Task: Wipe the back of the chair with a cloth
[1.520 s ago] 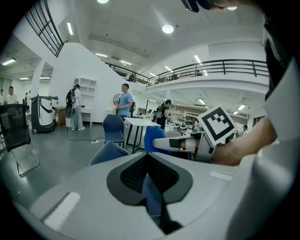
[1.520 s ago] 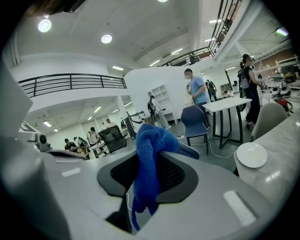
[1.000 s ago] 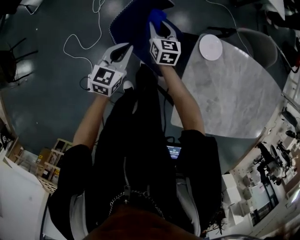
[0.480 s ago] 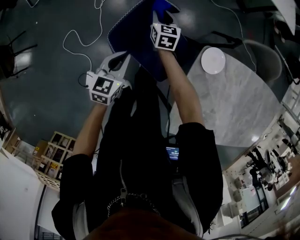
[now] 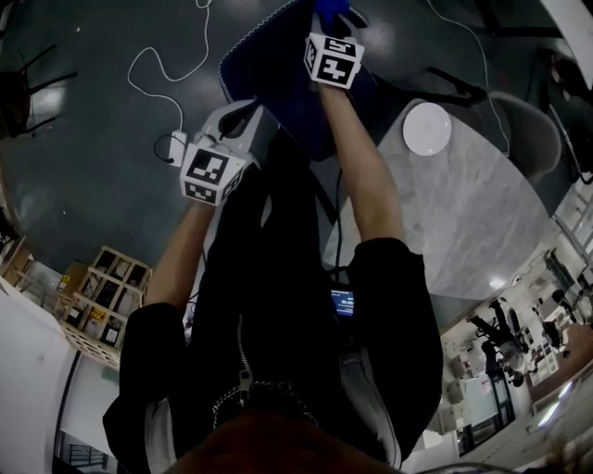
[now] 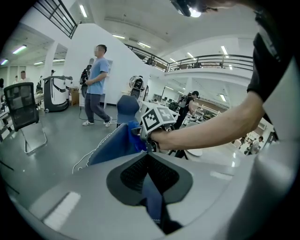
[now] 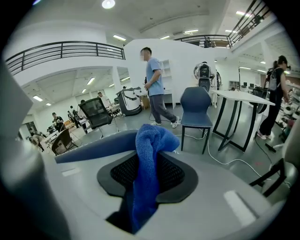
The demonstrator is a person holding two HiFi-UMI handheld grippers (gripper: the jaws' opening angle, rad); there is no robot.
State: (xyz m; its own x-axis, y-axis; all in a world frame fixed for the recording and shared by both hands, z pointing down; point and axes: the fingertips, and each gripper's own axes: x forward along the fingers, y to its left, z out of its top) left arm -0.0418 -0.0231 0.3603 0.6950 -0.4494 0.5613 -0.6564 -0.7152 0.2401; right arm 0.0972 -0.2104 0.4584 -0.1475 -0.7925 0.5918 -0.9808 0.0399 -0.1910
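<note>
The blue chair [image 5: 269,65] stands on the dark floor at the top of the head view. My right gripper [image 5: 326,30] reaches over it, shut on a blue cloth [image 5: 330,9]. In the right gripper view the cloth [image 7: 150,164] hangs bunched between the jaws of the right gripper [image 7: 149,154], just above the curved top edge of the chair back [image 7: 93,147]. My left gripper [image 5: 239,113] sits nearer me by the chair's left side. In its own view the left gripper [image 6: 149,157] is shut on nothing, pointing at the chair back [image 6: 110,145] and the cloth [image 6: 136,133].
A grey marble table [image 5: 463,213] with a white round disc [image 5: 427,129] is to the right, with a grey chair [image 5: 528,116] behind it. A white cable [image 5: 157,56] lies on the floor at left. A second blue chair [image 7: 196,110] and a walking person [image 7: 154,84] are beyond.
My right gripper has carried the cloth farther away from me across the chair. The left gripper has stayed almost where it was.
</note>
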